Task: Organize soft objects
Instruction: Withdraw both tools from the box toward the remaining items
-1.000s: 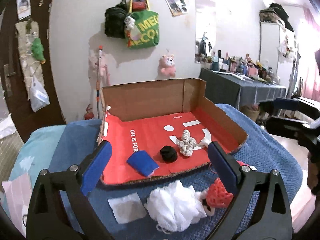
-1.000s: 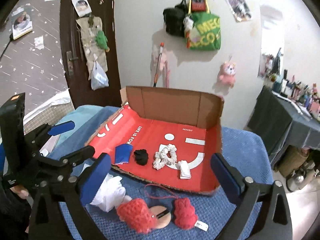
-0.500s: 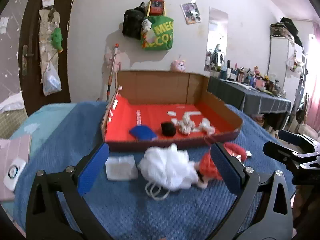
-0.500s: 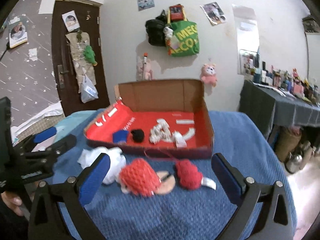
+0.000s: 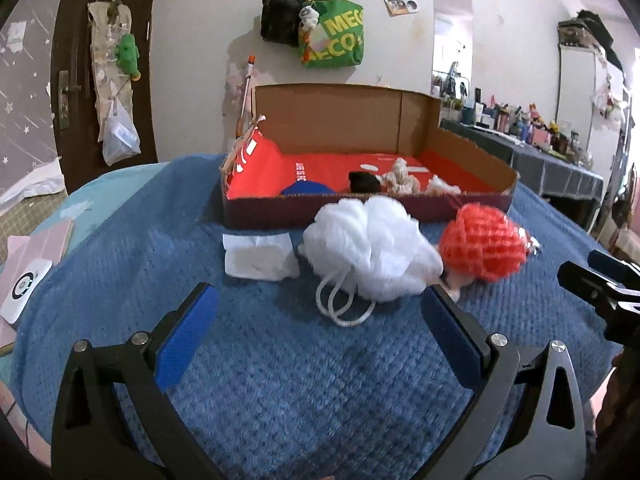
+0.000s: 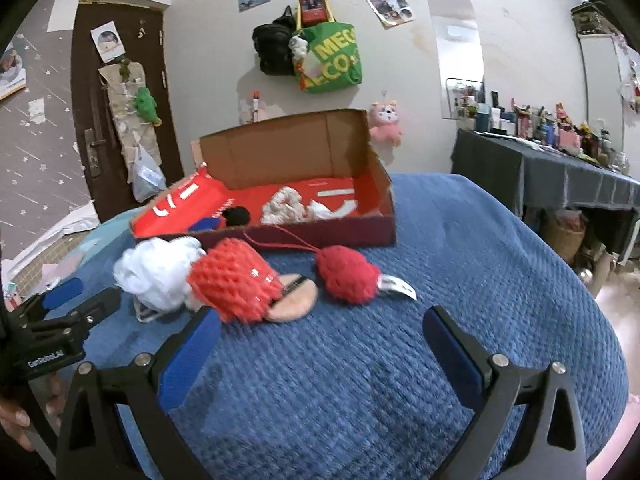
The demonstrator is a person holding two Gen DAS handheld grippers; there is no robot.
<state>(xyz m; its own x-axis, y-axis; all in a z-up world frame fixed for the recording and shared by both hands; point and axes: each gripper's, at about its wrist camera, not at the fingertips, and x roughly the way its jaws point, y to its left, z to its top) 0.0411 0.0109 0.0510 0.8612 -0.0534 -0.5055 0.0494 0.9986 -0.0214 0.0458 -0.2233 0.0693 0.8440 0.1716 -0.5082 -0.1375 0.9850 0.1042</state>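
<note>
Nearer blue blanket (image 5: 280, 360): both hand-held grippers lowered, box (image 5: 360, 120) closer.

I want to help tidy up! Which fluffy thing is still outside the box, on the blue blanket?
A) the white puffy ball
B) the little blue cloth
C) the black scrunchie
A: the white puffy ball lies on the blue blanket in front of the box, beside a red knitted thing.

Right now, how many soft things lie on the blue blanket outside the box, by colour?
White: 2, the puff and the flat pad.
Red: 2, the knit ball and the pompom.
Peach: 1, the round pad tucked partly under the knit ball.
Total: 5, all in front of the box.
</note>
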